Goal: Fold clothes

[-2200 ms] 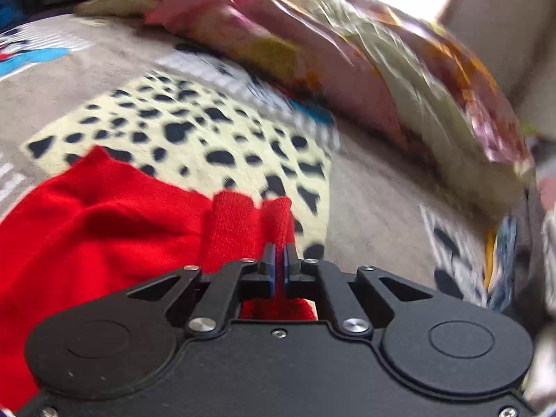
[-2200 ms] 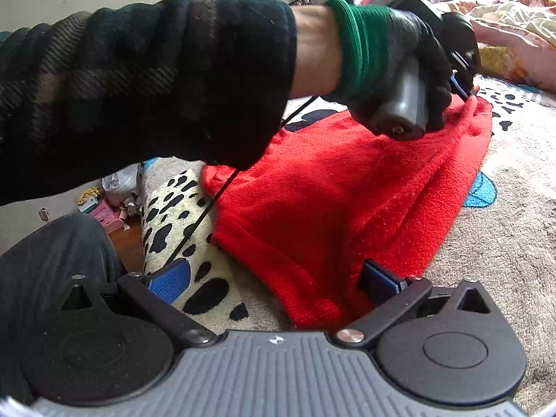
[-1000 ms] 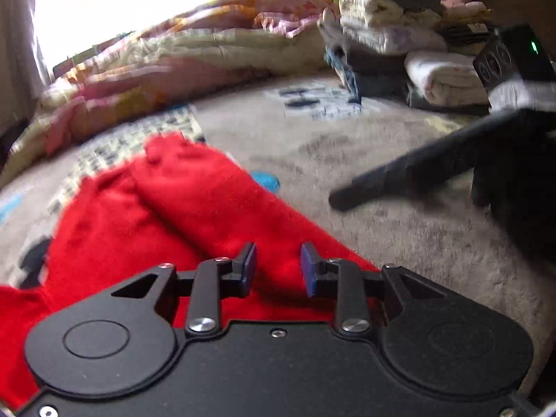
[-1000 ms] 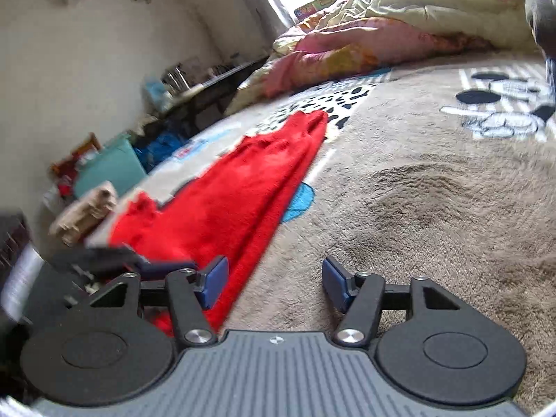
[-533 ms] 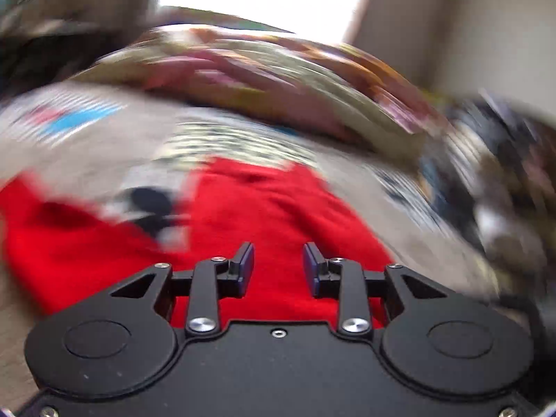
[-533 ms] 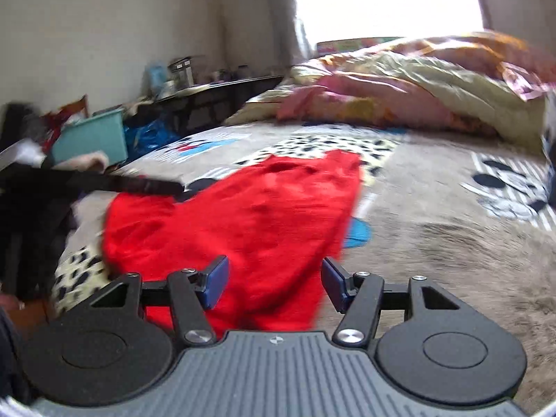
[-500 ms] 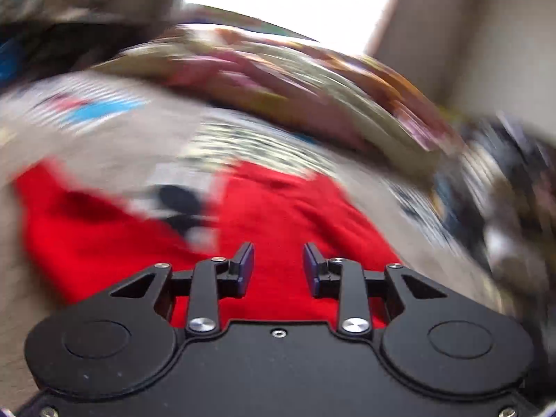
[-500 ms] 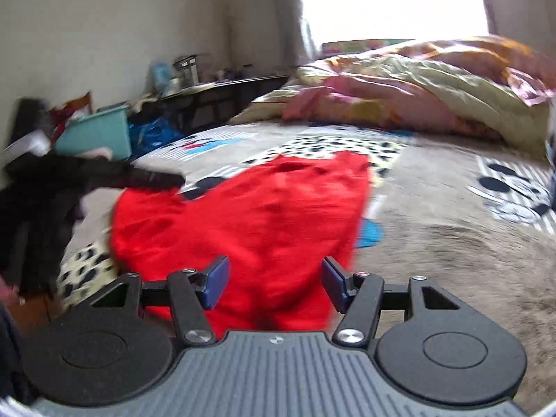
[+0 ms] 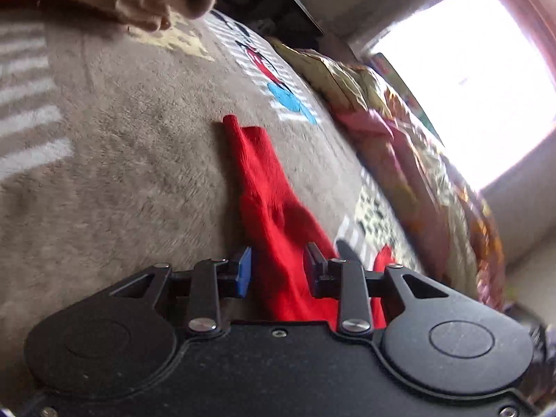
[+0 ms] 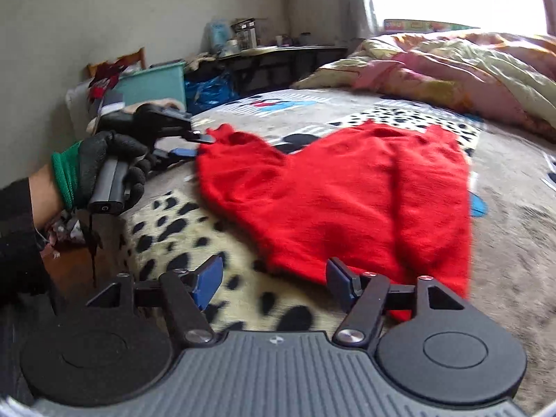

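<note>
While the red sweater (image 10: 347, 194) lies spread on the patterned blanket (image 10: 514, 229) that covers the bed, the right gripper (image 10: 274, 283) hovers just short of its near hem with its jaws parted; they have just been widening, and nothing sits between them except spotted blanket, the hem starting just ahead of the right-hand pad and running off to that side. Ahead of this gripper the garment stretches away toward a rumpled floral quilt (image 10: 451, 66) piled under the bright window. Off to the left of the right gripper, a gloved left hand (image 10: 111, 170) with a green cuff grips the handle of the left gripper (image 10: 196, 144), whose fingers reach the tip of the sweater's outstretched sleeve (image 10: 222, 132). Seen from the left wrist camera, that red sleeve (image 9: 264, 187) runs straight forward from between the fingers, narrowing to a cuff well ahead on the brown plush. The left gripper's (image 9: 278, 271) pads stand apart on either side of the knit with a visible gap on the left-hand side, so the claw is released, straddling the sleeve without pinching it. To the right of the left gripper, more red fabric shows behind the right finger, and beyond it the quilt (image 9: 417, 160) curves along the blanket's edge.
</note>
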The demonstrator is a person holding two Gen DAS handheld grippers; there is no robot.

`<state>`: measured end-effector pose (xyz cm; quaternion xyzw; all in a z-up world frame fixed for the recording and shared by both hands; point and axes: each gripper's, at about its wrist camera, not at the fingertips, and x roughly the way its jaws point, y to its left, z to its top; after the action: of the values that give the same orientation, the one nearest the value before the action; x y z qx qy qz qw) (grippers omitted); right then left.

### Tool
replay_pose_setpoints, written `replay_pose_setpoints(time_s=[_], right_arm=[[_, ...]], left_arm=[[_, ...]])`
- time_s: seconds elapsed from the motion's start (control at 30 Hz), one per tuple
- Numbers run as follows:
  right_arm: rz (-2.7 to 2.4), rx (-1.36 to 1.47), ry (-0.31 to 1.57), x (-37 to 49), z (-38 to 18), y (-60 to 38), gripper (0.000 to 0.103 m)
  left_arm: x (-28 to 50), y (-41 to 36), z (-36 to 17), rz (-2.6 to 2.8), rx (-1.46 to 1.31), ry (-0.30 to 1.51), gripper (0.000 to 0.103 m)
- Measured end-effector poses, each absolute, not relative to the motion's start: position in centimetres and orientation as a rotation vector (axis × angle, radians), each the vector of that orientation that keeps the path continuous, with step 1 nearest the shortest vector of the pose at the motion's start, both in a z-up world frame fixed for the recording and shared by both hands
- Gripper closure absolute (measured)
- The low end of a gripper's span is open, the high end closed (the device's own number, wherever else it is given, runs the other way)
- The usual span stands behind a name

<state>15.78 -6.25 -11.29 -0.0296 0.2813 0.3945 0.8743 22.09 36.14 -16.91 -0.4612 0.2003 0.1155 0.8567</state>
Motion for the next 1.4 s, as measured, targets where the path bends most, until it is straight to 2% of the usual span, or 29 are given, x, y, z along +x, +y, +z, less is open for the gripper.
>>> replay_pose_setpoints(time_s=[0.2, 0.3, 0.4, 0.47, 0.57, 0.8, 1.03, 1.23, 1.4], right_arm=[[0.738, 0.127, 0.629, 20.9, -12.3, -12.9, 0.035], [0.694, 0.197, 0.647, 23.2, -13.7, -15.4, 0.032], [0.676, 0.311, 0.666, 25.2, -15.7, -17.1, 0.032], [0.7, 0.395, 0.666, 26.2, -16.5, -17.6, 0.031], [0.736, 0.453, 0.67, 27.2, -17.1, -18.1, 0.03], [0.772, 0.527, 0.668, 27.4, -17.5, -18.9, 0.029], [0.774, 0.538, 0.681, 27.2, -17.1, -19.4, 0.028], [0.751, 0.747, 0.68, 27.9, -17.4, -22.4, 0.028], [0.717, 1.014, 0.659, 28.8, -18.5, -25.9, 0.028]], left_arm=[[24.1, 40.5, -17.1, 0.253, -1.028, 0.412, 0.073], [25.4, 41.6, -17.4, 0.235, -1.001, 0.426, 0.077], [25.8, 41.7, -17.2, 0.226, -0.973, 0.438, 0.087], [26.0, 41.5, -16.7, 0.222, -0.934, 0.433, 0.098], [26.1, 39.3, -13.9, 0.221, -0.788, 0.405, 0.099], [25.7, 28.8, -6.2, 0.151, -0.522, 0.302, 0.1], [28.7, 15.4, -1.5, 0.105, -0.304, 0.292, 0.1], [31.2, 4.5, -2.4, 0.097, -0.079, 0.338, 0.1], [31.7, -2.8, -6.8, 0.099, 0.089, 0.405, 0.099]])
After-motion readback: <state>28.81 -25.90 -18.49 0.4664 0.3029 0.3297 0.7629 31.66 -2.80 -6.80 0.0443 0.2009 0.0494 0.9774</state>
